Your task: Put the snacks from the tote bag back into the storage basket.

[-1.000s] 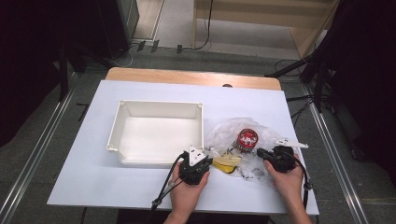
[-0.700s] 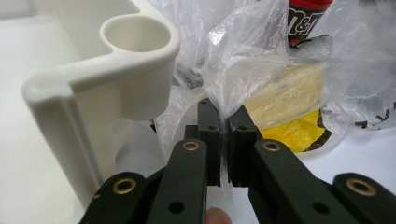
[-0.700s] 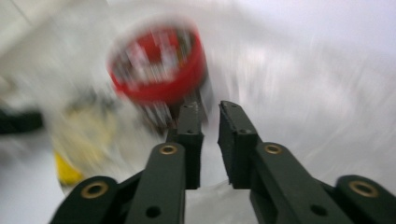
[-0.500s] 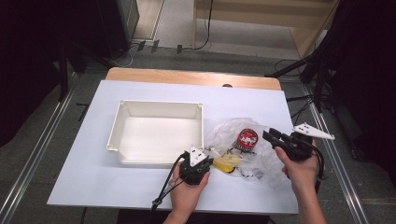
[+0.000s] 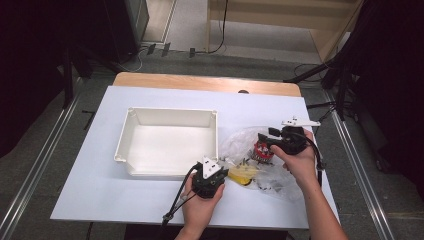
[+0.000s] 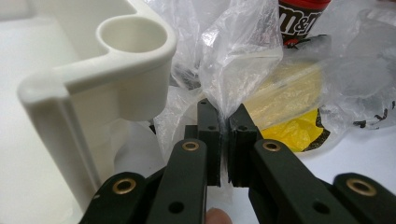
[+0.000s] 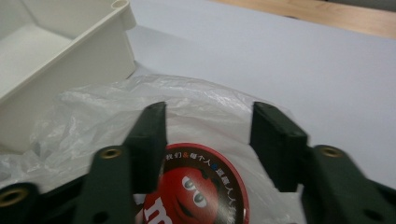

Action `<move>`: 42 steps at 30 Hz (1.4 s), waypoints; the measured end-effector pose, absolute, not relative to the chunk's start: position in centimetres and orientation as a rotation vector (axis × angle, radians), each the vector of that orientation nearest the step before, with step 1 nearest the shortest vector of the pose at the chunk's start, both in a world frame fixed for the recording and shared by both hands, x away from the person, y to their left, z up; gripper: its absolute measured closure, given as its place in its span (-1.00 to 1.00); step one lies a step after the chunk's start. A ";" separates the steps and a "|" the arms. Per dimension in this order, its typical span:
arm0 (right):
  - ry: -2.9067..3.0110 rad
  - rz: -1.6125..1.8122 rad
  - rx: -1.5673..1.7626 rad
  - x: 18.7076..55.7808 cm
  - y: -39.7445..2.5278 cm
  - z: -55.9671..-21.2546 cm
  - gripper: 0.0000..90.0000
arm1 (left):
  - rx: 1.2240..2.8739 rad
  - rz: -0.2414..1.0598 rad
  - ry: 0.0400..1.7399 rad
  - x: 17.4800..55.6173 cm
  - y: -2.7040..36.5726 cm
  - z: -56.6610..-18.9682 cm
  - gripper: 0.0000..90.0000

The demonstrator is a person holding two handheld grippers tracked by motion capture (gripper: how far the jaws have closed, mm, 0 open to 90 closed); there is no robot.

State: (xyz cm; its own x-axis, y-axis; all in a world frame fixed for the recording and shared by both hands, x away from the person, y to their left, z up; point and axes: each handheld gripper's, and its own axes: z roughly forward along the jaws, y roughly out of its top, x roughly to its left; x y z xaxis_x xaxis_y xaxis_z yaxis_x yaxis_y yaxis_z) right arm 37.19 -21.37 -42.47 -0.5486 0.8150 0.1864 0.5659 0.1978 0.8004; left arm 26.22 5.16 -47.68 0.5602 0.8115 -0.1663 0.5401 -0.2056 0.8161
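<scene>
Pinching a fold of the clear plastic bag [image 6: 243,60] between the left gripper [image 6: 223,123] jaws, closed tight on the film, just right of the white tray [image 6: 107,70] corner. Holding the right gripper [image 7: 208,126] over the bag with jaws spread wide, straddling the red M&M's tin [image 7: 196,186] inside it. Yellow packet [image 6: 289,112] just beyond the left gripper, on the white bench [image 5: 150,200].

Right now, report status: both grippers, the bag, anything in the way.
Left gripper shut on plastic bag beside white bin. Right gripper open, above red M&M's tin in the bag. Nothing blocking.
</scene>
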 end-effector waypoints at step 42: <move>1.985 1.438 1.426 34.5 -26.9 -44.1 0.72 | 1.853 0.612 1.014 27.4 1.1 -44.7 0.86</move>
State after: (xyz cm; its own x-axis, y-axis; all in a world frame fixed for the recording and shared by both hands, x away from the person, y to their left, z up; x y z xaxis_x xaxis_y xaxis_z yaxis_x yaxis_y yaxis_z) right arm 34.54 -26.92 -44.07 -0.4595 0.8406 0.2869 0.5345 0.0038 0.8451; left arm 27.40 1.07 -44.65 0.5391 0.8422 -0.0010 0.3919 -0.2498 0.8854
